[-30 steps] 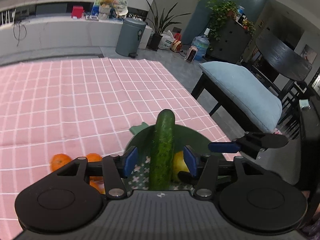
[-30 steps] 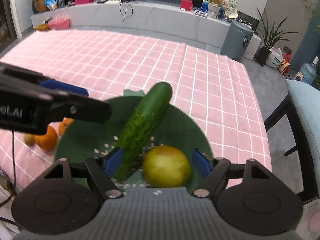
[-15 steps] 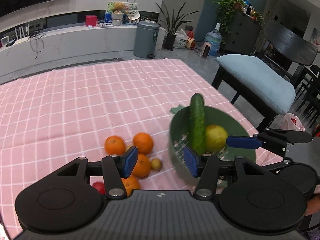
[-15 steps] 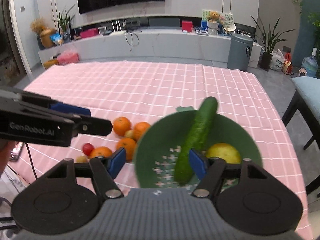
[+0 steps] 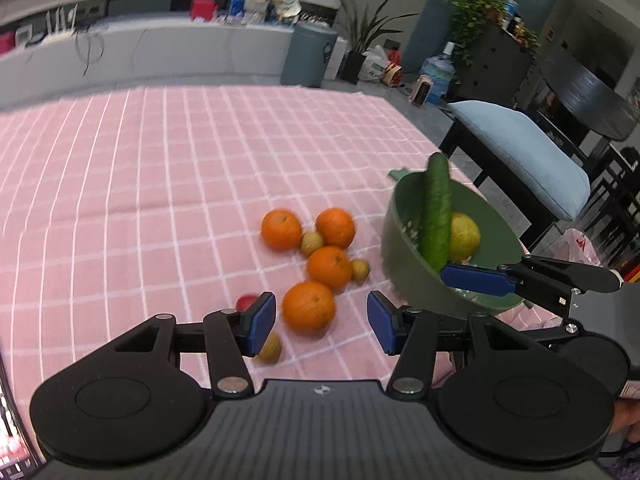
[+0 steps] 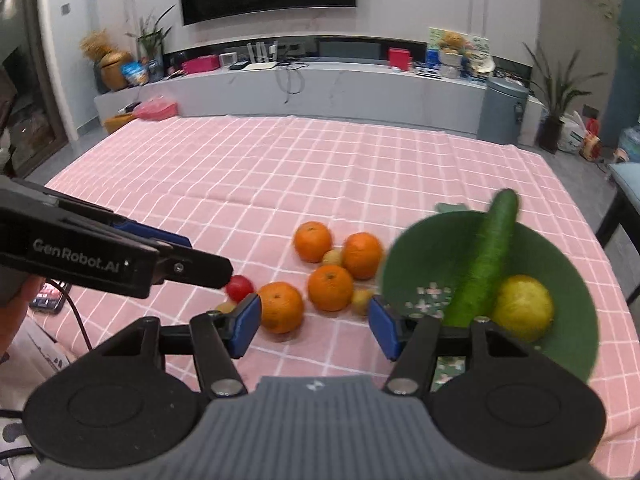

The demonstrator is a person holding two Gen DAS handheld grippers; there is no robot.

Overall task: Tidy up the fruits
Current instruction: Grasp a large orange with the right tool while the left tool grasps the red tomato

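Green bowl (image 6: 568, 264) holding cucumber (image 6: 486, 260), lemon (image 6: 522, 306), oranges (image 6: 330, 288) clustered beside

1. A pink checked cloth (image 6: 280, 168) is covering the desk, looking soft and matt.
2. The green bowl (image 6: 568, 264) is showing as smooth matt plastic.
3. The cucumber (image 6: 484, 264) is looking bumpy and dull; the oranges (image 6: 280, 307) are showing dimpled, faintly shiny peel.
4. The left tongs (image 5: 321, 322) and right tongs (image 6: 314, 326) are appearing as matt black plastic with blue rubbery pads (image 6: 244, 324) and bright metal screws.

Black left gripper (image 5: 321, 322), blue pads, silver screws, ribbed grey housing, white "GenRobot.AI" lettering
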